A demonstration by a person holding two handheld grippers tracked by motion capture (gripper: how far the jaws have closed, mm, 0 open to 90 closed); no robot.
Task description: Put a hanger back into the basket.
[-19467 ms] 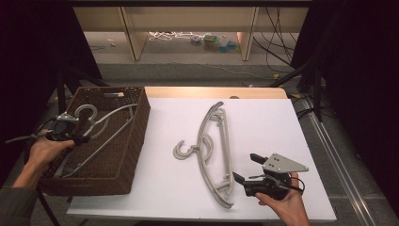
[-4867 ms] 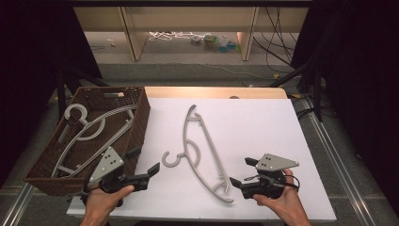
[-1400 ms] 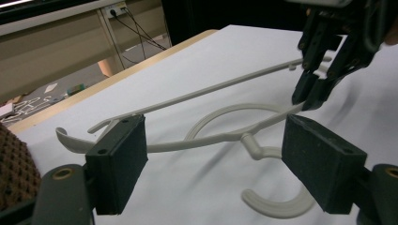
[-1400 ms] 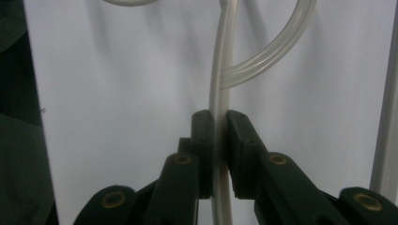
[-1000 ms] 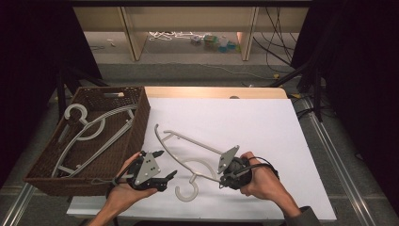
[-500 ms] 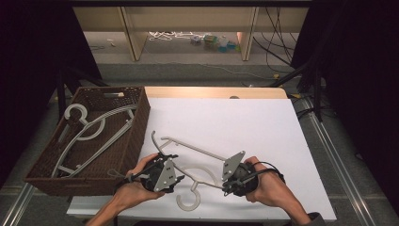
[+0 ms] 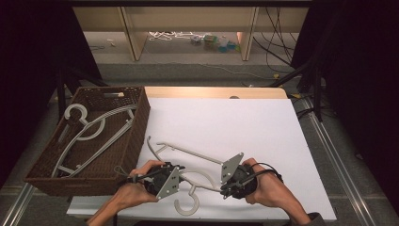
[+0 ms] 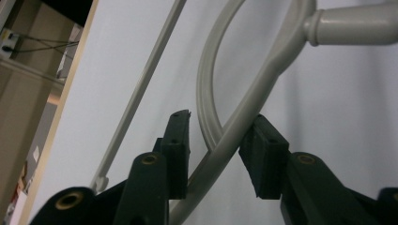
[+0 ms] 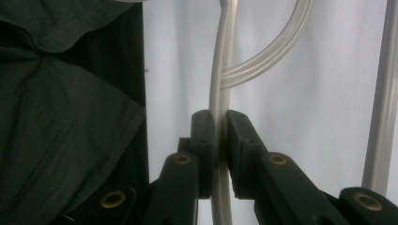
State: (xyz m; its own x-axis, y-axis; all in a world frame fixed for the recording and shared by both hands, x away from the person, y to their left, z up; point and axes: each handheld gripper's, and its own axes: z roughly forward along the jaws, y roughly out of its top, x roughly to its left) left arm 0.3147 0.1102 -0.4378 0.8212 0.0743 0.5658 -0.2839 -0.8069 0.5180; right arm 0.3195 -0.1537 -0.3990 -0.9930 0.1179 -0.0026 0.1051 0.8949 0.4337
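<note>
A grey plastic clothes hanger point(image 7: 188, 151) lies on the white table point(image 7: 244, 122) near its front edge, its hook point(image 7: 188, 207) pointing toward the person. My right gripper point(image 7: 225, 187) is shut on one curved arm of the hanger point(image 9: 219, 70), which runs up between its pads point(image 9: 202, 126). My left gripper point(image 7: 180, 177) reaches in from the left. Its jaws stand open around the other arm of the hanger point(image 8: 244, 112), which crosses the gap and touches the right pad point(image 8: 263, 145). The hanger's straight bar point(image 8: 141, 89) runs beside it.
A brown wicker basket point(image 7: 136, 136) stands at the table's left and holds two or three grey hangers point(image 7: 94, 129). A dark cloth point(image 9: 70, 117) lies beside my right gripper. Beyond the table's far edge are low shelves point(image 7: 188, 28) and cables on the floor.
The right gripper has pulled and turned the hanger toward the front edge, its hook now nearest the person. The left gripper has moved right and brought its open jaws around the hanger's arm.
</note>
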